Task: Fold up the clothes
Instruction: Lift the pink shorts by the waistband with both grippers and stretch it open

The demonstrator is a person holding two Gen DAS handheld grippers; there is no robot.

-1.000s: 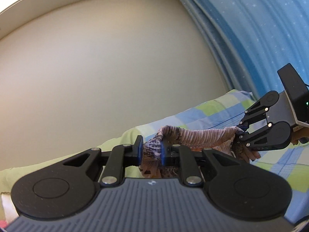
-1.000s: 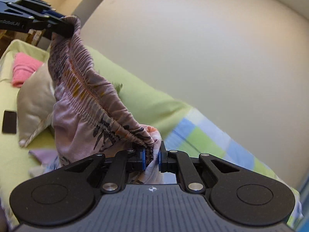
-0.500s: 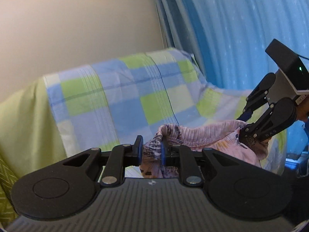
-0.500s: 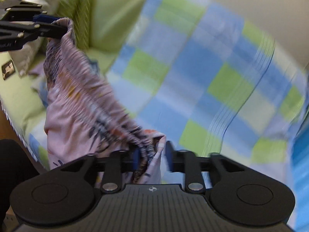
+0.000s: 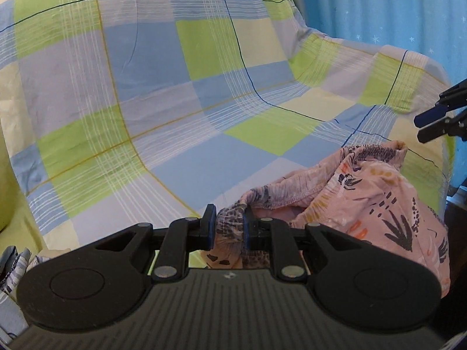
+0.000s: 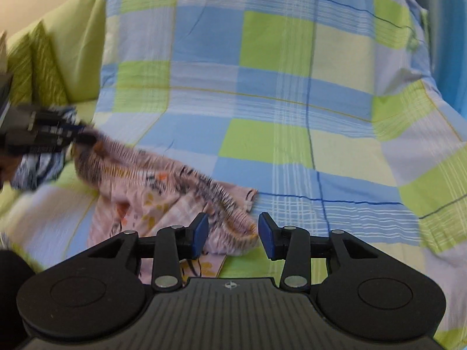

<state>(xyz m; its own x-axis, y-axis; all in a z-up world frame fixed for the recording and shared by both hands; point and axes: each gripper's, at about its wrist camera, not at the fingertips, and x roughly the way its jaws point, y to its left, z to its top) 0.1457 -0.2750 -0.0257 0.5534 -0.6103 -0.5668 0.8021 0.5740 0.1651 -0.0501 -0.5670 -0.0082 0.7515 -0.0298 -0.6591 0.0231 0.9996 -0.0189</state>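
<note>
A big checked sheet point(image 5: 181, 93) of blue and green fills most of the view. Pink patterned shorts point(image 5: 364, 192) lie on it, low and right. The left tool point(image 5: 227, 226) pinches their waistband. The right tool point(image 6: 233, 234) gapes wide, holding nothing.

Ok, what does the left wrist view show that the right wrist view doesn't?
Left wrist only: the left claw up close, shut on the pink patterned garment, plus the starry blue curtain.
Right wrist only: the right claw open over the garment's waistband, and green cushions.
Both: the garment and the checked sheet.
</note>
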